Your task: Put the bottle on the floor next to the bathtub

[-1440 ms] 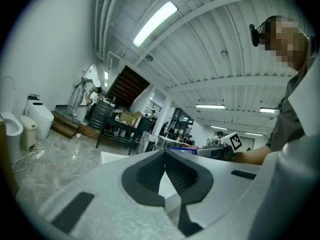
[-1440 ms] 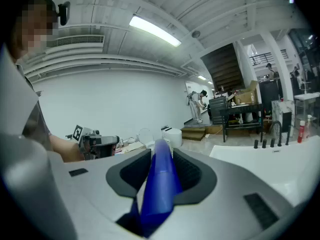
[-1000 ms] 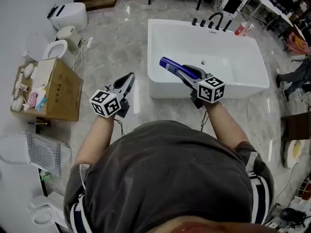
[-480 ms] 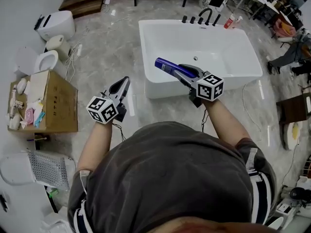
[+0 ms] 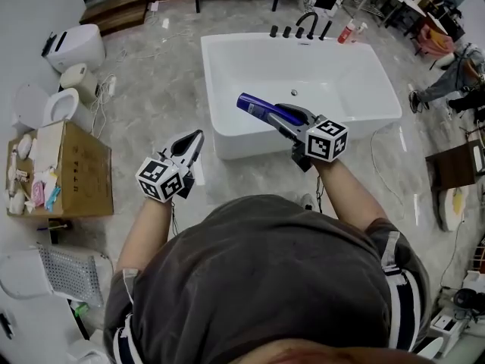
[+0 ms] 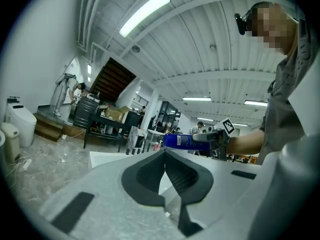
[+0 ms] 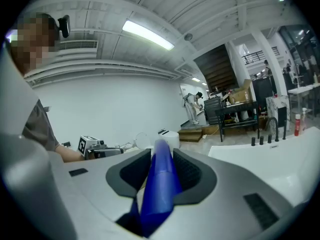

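Observation:
My right gripper (image 5: 282, 114) is shut on a blue bottle (image 5: 256, 107), which it holds nearly level, its free end pointing left above the near left part of the white bathtub (image 5: 303, 141). In the right gripper view the blue bottle (image 7: 160, 179) fills the gap between the dark pads. To the left of the tub's near corner, my left gripper (image 5: 197, 137) hangs over the marble floor with its jaws together and nothing in them. From the left gripper view I see the blue bottle (image 6: 180, 140) sideways, beyond the shut left gripper (image 6: 165, 151).
Black taps (image 5: 299, 30) and a red-and-white bottle (image 5: 347, 31) stand at the tub's far rim. An open cardboard box (image 5: 72, 169) and toilets (image 5: 72, 45) are at the left. A seated person's legs (image 5: 447, 78) show at the right. A cable (image 5: 383, 173) lies beside the tub.
The tub and floor have slid left in the head view as the person moved. The left gripper has sunk a little. The bottle stays gripped in the right gripper.

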Motion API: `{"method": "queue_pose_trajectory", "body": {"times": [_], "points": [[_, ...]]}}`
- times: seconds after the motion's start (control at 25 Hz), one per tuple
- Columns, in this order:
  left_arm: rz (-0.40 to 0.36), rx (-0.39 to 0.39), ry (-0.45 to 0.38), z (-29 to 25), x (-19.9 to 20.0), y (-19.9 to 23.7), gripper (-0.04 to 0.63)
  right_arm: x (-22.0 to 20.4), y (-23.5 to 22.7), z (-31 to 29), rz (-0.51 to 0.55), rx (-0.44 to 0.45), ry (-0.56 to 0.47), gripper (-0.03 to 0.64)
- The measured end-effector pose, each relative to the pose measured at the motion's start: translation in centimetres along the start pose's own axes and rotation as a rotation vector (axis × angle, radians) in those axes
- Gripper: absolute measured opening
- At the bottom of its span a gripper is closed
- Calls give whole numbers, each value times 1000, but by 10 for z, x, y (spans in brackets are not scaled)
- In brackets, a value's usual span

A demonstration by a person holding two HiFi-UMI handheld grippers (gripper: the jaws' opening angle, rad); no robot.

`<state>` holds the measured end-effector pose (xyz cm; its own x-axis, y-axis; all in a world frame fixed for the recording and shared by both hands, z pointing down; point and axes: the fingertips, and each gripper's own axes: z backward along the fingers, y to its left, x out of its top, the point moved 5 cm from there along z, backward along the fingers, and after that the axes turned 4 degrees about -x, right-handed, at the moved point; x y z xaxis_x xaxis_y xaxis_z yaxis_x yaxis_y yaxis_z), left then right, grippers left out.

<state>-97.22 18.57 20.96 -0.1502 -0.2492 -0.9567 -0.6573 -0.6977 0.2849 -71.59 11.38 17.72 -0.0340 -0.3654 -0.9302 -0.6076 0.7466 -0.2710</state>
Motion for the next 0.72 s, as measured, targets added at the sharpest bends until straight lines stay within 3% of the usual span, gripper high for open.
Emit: {"method": "queue_pose_trajectory", "body": {"times": [0.16, 0.36, 0.52, 0.72], "points": [[-38, 32, 20, -89, -17, -47, -3, -10, -87, 62, 13, 35, -32, 129], [-80, 128, 23, -266, -65, -140, -3, -36, -256, 185, 111, 103, -9, 128], [44, 182, 20, -397, -78, -232, -3, -29, -375, 290, 172, 115, 66, 129], [51, 206, 75, -488, -67, -322, -3, -26, -461, 393, 106, 122, 91, 129]]}}
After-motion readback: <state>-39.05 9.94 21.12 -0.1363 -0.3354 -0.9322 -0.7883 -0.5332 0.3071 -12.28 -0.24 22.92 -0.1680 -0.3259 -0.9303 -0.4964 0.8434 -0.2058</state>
